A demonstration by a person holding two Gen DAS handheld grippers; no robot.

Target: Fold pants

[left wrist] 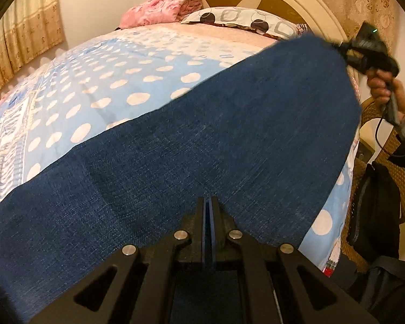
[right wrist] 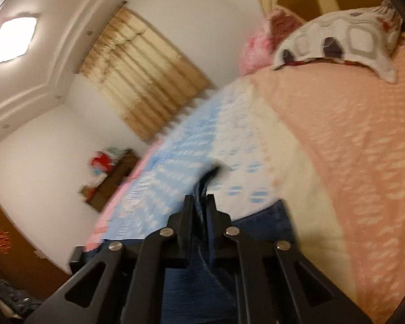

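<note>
Denim pants [left wrist: 202,135] are pinched in the left gripper [left wrist: 209,205]; ahead, the right gripper [right wrist: 199,202] clamps their far end.

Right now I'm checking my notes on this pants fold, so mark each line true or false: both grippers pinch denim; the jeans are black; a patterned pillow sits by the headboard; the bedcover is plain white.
1. Both the left gripper and the right gripper pinch the jeans. True.
2. The jeans are black. False: blue denim.
3. A patterned pillow lies by the headboard. True.
4. The bedcover is plain white. False: light blue with white dots.
</note>
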